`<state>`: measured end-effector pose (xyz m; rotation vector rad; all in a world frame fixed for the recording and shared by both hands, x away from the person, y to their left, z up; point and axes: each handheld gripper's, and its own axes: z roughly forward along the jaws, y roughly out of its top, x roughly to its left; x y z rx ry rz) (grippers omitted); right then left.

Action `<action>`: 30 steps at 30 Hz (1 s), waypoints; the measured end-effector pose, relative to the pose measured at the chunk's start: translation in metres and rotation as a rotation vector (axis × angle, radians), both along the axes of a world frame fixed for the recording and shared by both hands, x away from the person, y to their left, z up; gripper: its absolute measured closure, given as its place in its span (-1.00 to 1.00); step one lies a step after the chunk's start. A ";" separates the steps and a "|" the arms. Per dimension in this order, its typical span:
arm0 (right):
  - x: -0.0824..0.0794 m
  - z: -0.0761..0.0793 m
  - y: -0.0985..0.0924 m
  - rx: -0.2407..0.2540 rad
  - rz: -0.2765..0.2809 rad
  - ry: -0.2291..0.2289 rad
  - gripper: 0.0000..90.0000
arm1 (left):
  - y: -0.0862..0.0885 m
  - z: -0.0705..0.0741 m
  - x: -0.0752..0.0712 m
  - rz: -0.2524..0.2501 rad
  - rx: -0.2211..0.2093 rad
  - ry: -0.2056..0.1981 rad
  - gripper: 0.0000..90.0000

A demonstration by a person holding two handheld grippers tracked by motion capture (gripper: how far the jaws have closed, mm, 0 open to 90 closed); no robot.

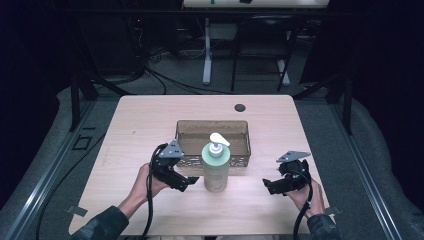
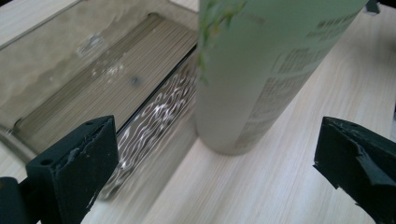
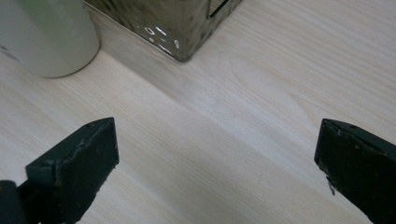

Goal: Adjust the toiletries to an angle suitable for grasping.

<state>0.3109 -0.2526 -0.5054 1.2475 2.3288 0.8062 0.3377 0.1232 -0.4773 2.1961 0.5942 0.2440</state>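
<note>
Pump bottle (image 1: 216,167) stands upright on the table (image 1: 150,120), right against the front of the tray (image 1: 186,127). Left tool (image 1: 189,182) is wide open, holding nothing, lined up beside it; looks like the approach step. Right tool (image 1: 267,186) is also wide open and empty, well off. Next: close in around the bottle squarely.

Left gripper (image 1: 192,181): black blocky body, grey three-cornered plate on top, glossy black cable looping from its rear.
Right gripper (image 1: 265,184): black body, matching grey three-cornered plate with small dark holes, black cable trailing off behind.
Left gripper's jaws, left gripper view: two matte black wedge-shaped blocks with chipped, rough edges; a small round hole near the top of the left block.
Right gripper's jaws, right gripper view: same black wedges, speckled with pale dust, edges nicked and frayed; small holes along the top face.
Left sleeve (image 1: 102,225): dark, greyish fabric.
Right sleeve (image 1: 324,228): dark fabric, same tone.
</note>
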 end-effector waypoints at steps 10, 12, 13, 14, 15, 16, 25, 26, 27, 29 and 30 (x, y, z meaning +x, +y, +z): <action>0.004 -0.004 -0.004 -0.020 -0.019 0.010 -1.00 | -0.024 0.000 0.004 -0.018 -0.048 0.007 -1.00; 0.004 -0.004 -0.004 -0.024 -0.021 0.008 -1.00 | -0.029 0.000 0.005 -0.020 -0.059 0.004 -1.00; 0.005 -0.004 -0.004 -0.023 -0.022 0.007 -1.00 | -0.030 -0.001 0.005 -0.022 -0.064 0.008 -1.00; 0.005 -0.004 -0.004 -0.024 -0.023 0.007 -1.00 | -0.033 0.000 0.006 -0.019 -0.073 0.005 -1.00; 0.005 -0.004 -0.005 -0.024 -0.026 0.008 -1.00 | -0.036 0.001 0.007 -0.021 -0.079 0.002 -1.00; 0.005 -0.004 -0.005 -0.024 -0.027 0.010 -1.00 | -0.038 0.001 0.007 -0.025 -0.083 0.004 -1.00; 0.005 -0.004 -0.005 -0.025 -0.031 0.012 -1.00 | -0.051 0.001 0.009 -0.029 -0.122 -0.032 -1.00; 0.005 -0.003 -0.005 -0.024 -0.031 0.011 -1.00 | -0.052 0.001 0.008 -0.021 -0.126 -0.041 -1.00; 0.005 -0.003 -0.006 -0.017 -0.026 0.009 -1.00 | -0.053 0.001 0.009 -0.017 -0.127 -0.045 -1.00; 0.005 -0.003 -0.005 -0.020 -0.026 0.009 -1.00 | -0.054 0.000 0.009 -0.013 -0.133 -0.041 -0.97; 0.005 -0.003 -0.005 -0.019 -0.026 0.009 -1.00 | -0.054 0.000 0.010 -0.019 -0.144 -0.038 -0.84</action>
